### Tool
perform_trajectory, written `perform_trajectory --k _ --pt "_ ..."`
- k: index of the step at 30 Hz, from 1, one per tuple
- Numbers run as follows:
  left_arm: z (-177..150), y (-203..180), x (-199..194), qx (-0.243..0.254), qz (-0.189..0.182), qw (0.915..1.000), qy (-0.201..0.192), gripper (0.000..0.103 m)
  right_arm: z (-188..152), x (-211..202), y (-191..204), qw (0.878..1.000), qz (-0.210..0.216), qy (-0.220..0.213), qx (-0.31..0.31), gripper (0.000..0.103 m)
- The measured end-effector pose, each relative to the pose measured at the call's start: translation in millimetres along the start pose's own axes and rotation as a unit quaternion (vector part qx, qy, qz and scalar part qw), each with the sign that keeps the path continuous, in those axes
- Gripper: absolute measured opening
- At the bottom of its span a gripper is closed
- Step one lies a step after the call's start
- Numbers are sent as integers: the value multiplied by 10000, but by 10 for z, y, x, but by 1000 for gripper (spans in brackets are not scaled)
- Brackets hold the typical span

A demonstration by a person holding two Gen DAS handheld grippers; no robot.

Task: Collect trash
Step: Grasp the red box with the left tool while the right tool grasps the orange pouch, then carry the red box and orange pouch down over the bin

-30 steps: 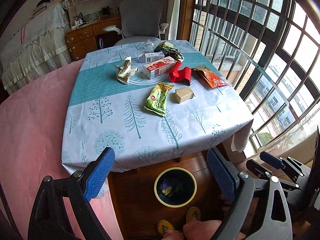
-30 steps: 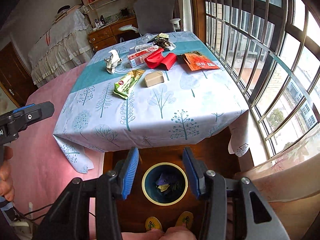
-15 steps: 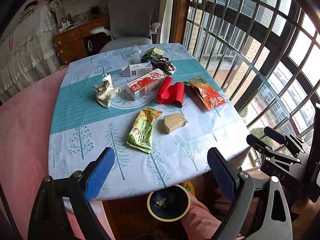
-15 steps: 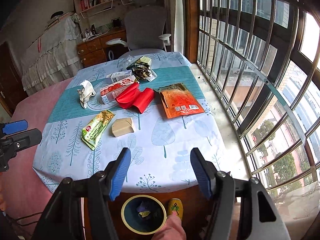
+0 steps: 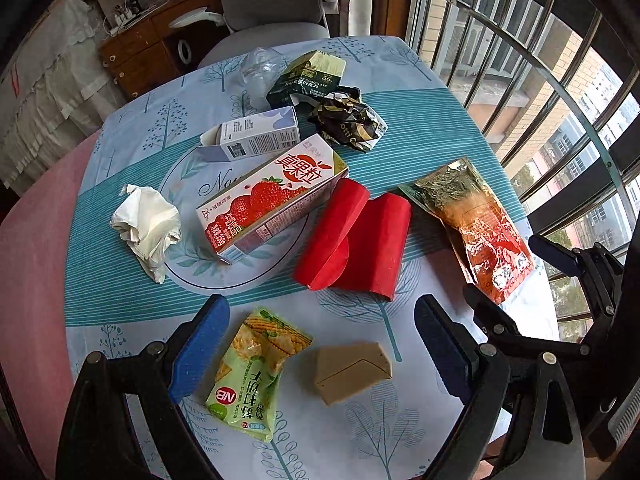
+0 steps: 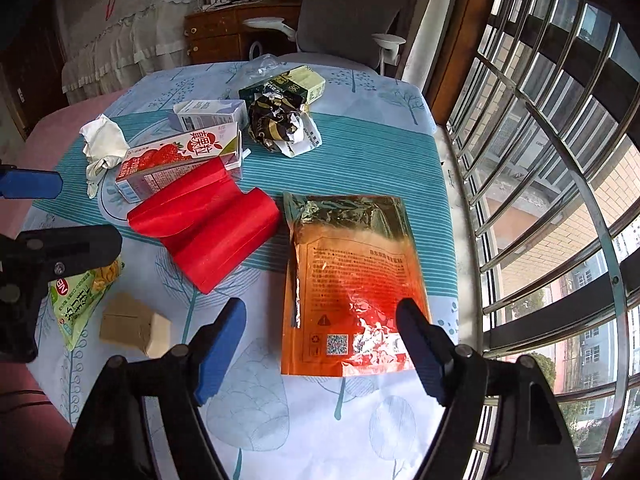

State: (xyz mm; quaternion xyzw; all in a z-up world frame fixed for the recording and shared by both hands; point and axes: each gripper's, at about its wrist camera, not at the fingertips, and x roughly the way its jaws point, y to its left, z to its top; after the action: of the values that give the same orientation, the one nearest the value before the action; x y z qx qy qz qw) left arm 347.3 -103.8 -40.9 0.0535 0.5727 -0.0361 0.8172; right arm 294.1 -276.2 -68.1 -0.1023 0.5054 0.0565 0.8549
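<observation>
We see the L gripper (image 5: 320,344) w/ jaws wide open over the green snack wrapper (image 5: 250,372) and tan box (image 5: 350,372), touching neither. R gripper (image 6: 320,344) jaws opening above the orange foil pouch (image 6: 348,280), nothing gripped. All trash lies on the tablecloth (image 6: 360,160), red paper roll (image 5: 356,240) mid-table.

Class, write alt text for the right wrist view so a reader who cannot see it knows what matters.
The right tool, jaws opening and empty, hangs over an orange foil pouch lying flat on a tree-print tablecloth. Left of the pouch lie a red folded wrapper, a strawberry carton and other litter.
</observation>
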Motion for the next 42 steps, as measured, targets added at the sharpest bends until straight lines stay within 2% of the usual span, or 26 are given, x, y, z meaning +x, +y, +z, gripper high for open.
perform_trajectory --k 8,16,19,22,24,25,26,29,34,35,36,38,42 --pt "282 -233 530 85 6 9988 483 93 60 488 -103 9985 -41 424 -344 79" --pt "317 -330 890 71 83 9959 901 92 149 572 -315 9977 309 598 -18 81" --pt "321 -340 957 1 -14 9950 1004 75 160 583 -344 9971 414 642 2 80" --pt "340 -319 971 -72 -25 9950 998 63 175 574 -367 9969 466 638 1 71" --pt "349 -291 974 -138 -93 9947 1010 43 233 594 -439 9966 536 629 77 60" --pt "350 -271 976 -194 -159 9944 1029 38 247 592 -465 9962 581 637 143 54" --pt "357 -209 967 -256 -232 9938 1057 30 272 605 -503 9954 649 666 238 52" --pt "342 -143 942 -355 -360 9932 1050 16 305 619 -605 9925 834 734 514 44" --pt "321 -124 782 -445 -541 9936 892 14 330 617 -747 9859 1133 815 922 34" --pt "312 -116 729 -455 -567 9938 839 13 328 604 -769 9837 1216 840 1025 21" --pt "303 -117 679 -463 -600 9940 792 13 333 596 -791 9812 1304 867 1131 15" --pt "278 -119 559 -470 -670 9942 691 13 322 522 -796 9769 1450 856 1316 15" --pt "222 -87 312 -448 -820 9944 494 13 323 361 -726 9766 1518 736 1334 12"
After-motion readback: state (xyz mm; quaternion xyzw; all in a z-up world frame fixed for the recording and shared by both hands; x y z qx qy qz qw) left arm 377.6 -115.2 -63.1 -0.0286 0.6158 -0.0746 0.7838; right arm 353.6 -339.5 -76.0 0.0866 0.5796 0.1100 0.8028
